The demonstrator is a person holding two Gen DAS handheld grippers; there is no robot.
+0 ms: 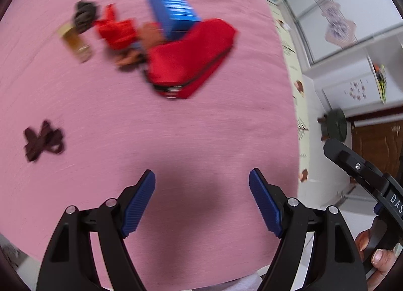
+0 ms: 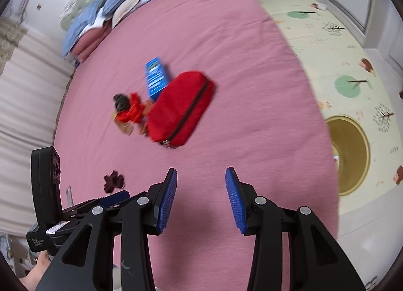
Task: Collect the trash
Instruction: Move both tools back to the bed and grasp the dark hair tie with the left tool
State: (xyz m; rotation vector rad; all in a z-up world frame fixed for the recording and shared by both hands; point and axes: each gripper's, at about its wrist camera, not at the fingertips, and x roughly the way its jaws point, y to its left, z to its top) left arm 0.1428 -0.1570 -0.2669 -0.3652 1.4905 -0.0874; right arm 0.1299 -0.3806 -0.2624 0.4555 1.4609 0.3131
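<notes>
Both grippers are hanging over the near part of a pink bed (image 1: 201, 124), tilted steeply down at it, and neither is carrying anything. That suits an approach rather than a pickup, judging by the bare sheet between each pair of fingers. The left gripper (image 1: 202, 190) is standing wide apart, likely readied for something bulky. The right gripper (image 2: 201, 190) is sitting about half open, with only pink sheet showing between its blue ribbed pads.

The trash is lying well ahead of both sets of fingers, gathered in one loose cluster. A red zipped pouch (image 2: 180, 109) is lying nearest, its dark zipper running along one edge. A blue box (image 2: 155, 79) is leaning against the pouch's far side. Beyond the left fingers, off to their left, a crumpled red wrapper (image 1: 117, 30), a dark crumpled lump (image 1: 84, 16) and a clear yellowish bottle (image 1: 75, 42) are lying close together, all blurred. A small dark scrap (image 1: 42, 141) is lying alone, well apart from the cluster, ahead and left of the left fingers.

A round yellow bin (image 2: 350, 155) is standing on the floor mat (image 2: 352, 46), right of the right fingers, probably the destination.
</notes>
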